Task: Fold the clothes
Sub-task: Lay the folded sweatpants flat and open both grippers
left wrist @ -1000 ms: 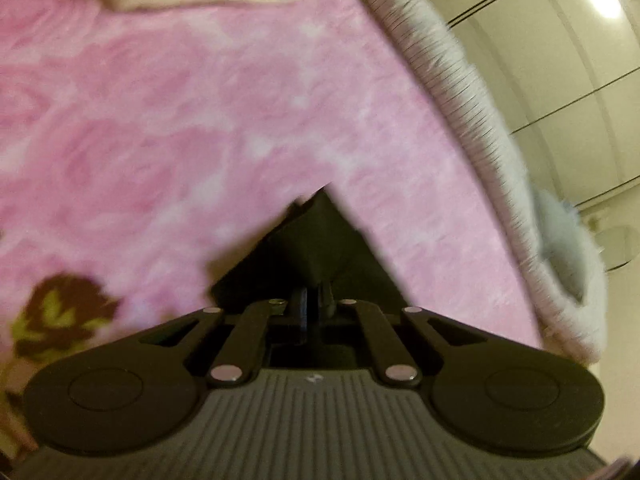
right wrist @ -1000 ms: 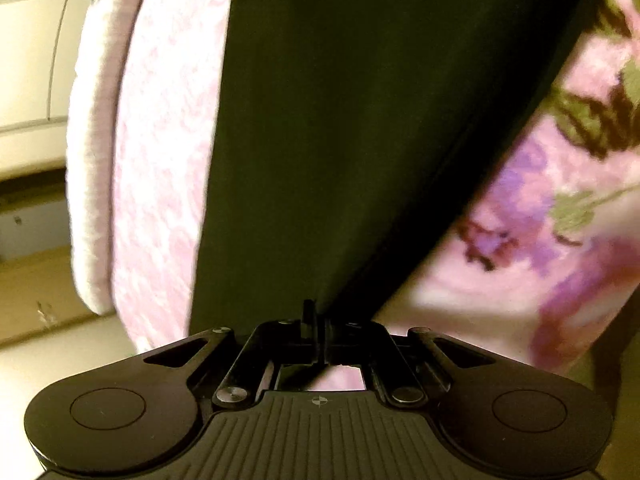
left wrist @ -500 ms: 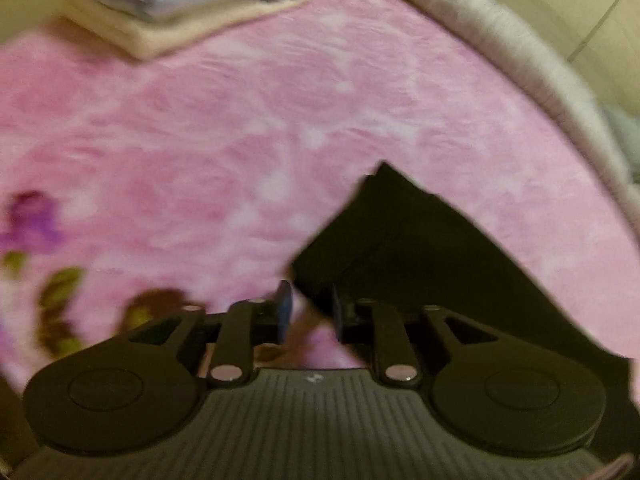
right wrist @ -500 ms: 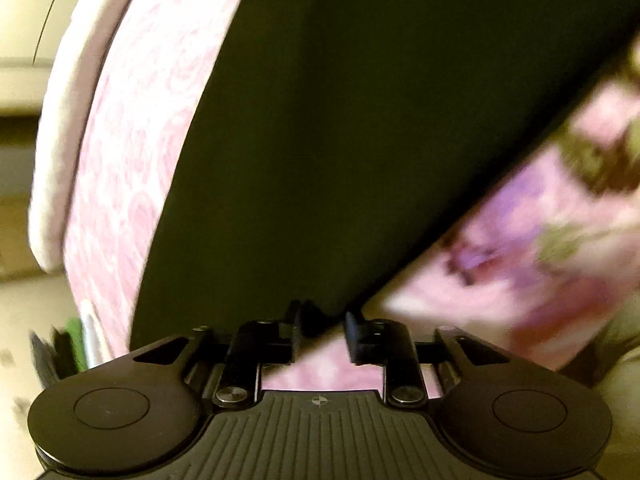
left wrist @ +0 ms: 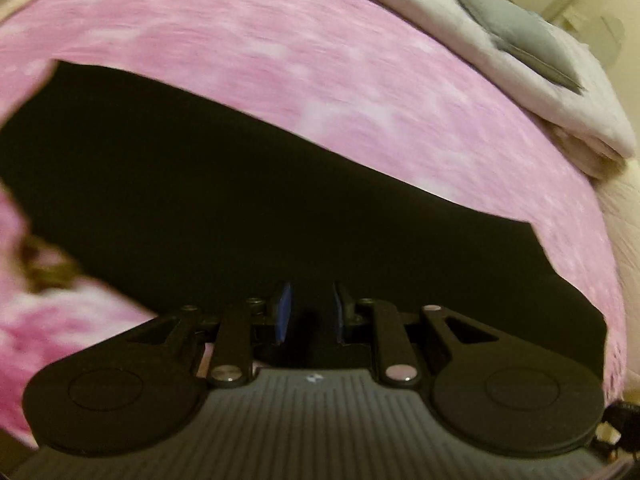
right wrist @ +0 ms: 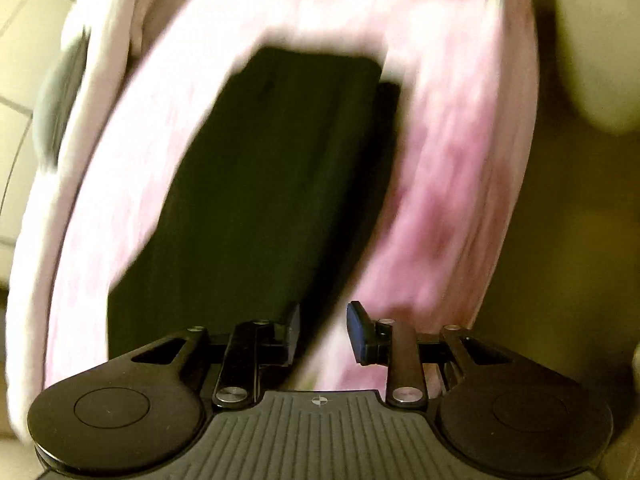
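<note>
Released, black garment [left wrist: 248, 184] apparently lies flat on pink blanket [left wrist: 320, 60]; both grippers [left wrist: 308, 316] [right wrist: 323, 330] parted, empty.

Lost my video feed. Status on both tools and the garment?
Left tool open, empty. Right tool open, empty. Black garment lying flat on pink blanket. Nothing in the way.

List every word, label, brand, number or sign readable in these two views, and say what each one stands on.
No readable text in either view.
Left claw: a small pale mark on its ribbed body, too small to read.
Right claw: a small round crosshair mark on its body, a symbol, not letters.
Black garment: no label or print shows.
Pink blanket: flower pattern only, no words.
Grey item at the blanket's edge: nothing legible.
</note>
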A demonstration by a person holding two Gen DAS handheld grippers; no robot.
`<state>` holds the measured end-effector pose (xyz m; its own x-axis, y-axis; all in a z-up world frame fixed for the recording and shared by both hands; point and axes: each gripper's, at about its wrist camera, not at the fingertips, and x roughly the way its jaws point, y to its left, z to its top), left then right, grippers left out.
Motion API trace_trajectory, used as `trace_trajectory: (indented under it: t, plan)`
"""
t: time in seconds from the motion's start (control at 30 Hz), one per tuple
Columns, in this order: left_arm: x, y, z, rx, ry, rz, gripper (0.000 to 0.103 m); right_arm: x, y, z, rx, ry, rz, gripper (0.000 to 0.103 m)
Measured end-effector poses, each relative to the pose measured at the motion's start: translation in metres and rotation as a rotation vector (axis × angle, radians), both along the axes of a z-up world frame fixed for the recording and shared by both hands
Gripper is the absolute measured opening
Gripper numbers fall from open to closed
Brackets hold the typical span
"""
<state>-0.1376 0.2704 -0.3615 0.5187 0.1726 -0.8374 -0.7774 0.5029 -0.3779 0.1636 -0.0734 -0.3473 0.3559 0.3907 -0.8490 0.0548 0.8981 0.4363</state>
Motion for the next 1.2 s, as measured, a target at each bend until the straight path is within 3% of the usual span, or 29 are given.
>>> trace_trajectory:
  t: [0.1, 0.23, 0.3, 0.47, 0.67, 0.83, 1.0, 1.1, 1.2]
  plan:
    - [0.025, -0.022, -0.015, -0.007, 0.033, -0.012, 0.017, 0.031, -0.015, -0.004, -0.02, -0.064, 0.014, 0.03]
    - [0.031, -0.045, -0.024, 0.038, 0.083, 0.007, 0.018, 0.057, -0.101, -0.021, 0.013, -0.016, 0.045, 0.029]
    - [0.034, -0.049, -0.021, 0.052, 0.117, -0.003, 0.018, 0.061, -0.107, -0.023, 0.022, 0.004, 0.078, 0.011]
    - [0.037, -0.054, -0.016, 0.05, 0.122, 0.033, 0.018, 0.074, -0.114, -0.007, 0.069, -0.021, 0.126, 0.012]
    - [0.037, -0.066, -0.016, 0.085, 0.158, 0.012, 0.018, 0.073, -0.089, -0.003, -0.172, -0.097, 0.274, 0.012]
    - [0.013, -0.067, 0.003, 0.138, 0.194, 0.053, 0.019, 0.069, -0.066, 0.008, -0.414, -0.174, 0.369, 0.022]
    - [-0.006, -0.049, 0.009, 0.215, 0.157, 0.107, 0.024, 0.048, -0.038, 0.024, -0.41, -0.392, 0.47, 0.025]
    - [-0.017, -0.042, -0.006, 0.237, 0.123, 0.104, 0.025, 0.028, -0.019, -0.003, -0.411, -0.445, 0.62, 0.027]
    - [-0.03, -0.041, -0.023, 0.244, 0.078, 0.1, 0.024, 0.014, -0.034, -0.031, -0.414, -0.458, 0.597, 0.028]
